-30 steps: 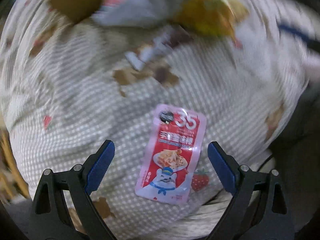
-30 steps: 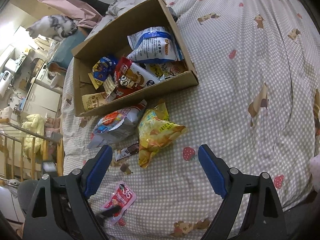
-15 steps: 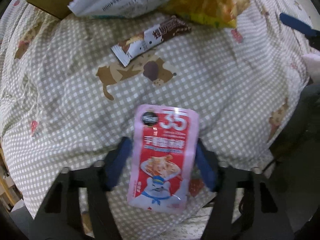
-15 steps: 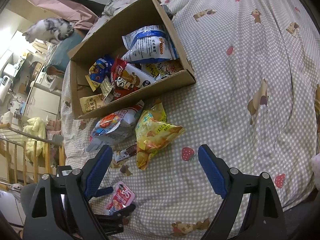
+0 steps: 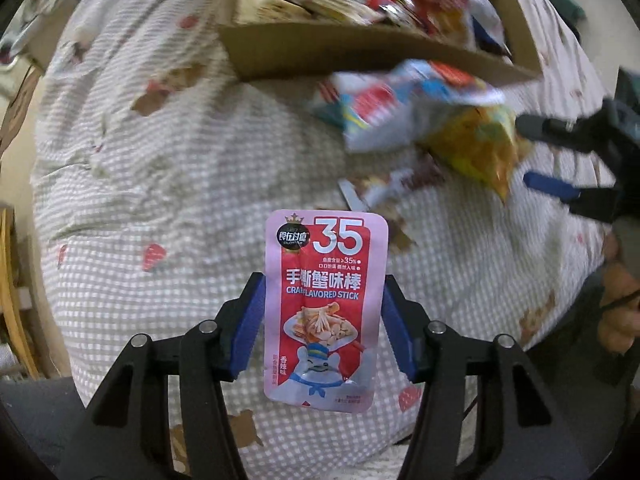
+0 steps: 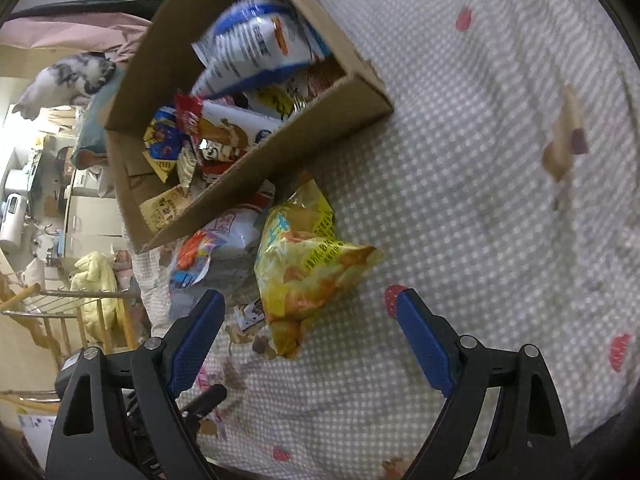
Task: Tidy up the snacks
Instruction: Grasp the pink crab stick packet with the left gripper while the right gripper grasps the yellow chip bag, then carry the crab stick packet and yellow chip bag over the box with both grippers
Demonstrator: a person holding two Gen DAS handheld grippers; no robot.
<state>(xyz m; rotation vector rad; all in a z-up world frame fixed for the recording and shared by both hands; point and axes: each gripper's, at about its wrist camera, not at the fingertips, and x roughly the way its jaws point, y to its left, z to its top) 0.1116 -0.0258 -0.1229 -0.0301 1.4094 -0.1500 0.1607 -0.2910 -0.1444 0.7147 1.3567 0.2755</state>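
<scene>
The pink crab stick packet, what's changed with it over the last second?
The left claw closed on the crab stick packet and lifted it off the bed, swinging toward the cardboard box. The right claw remains open and moved closer to the yellow chip bag, which lies where it was.

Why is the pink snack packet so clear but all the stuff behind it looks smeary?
In the left wrist view, the pink crab stick packet stays sharp because the left tongs hold it, while the cardboard box and loose bags smear with motion. In the right wrist view, the checked bedspread blurs and the fisheye bends the edges.
</scene>
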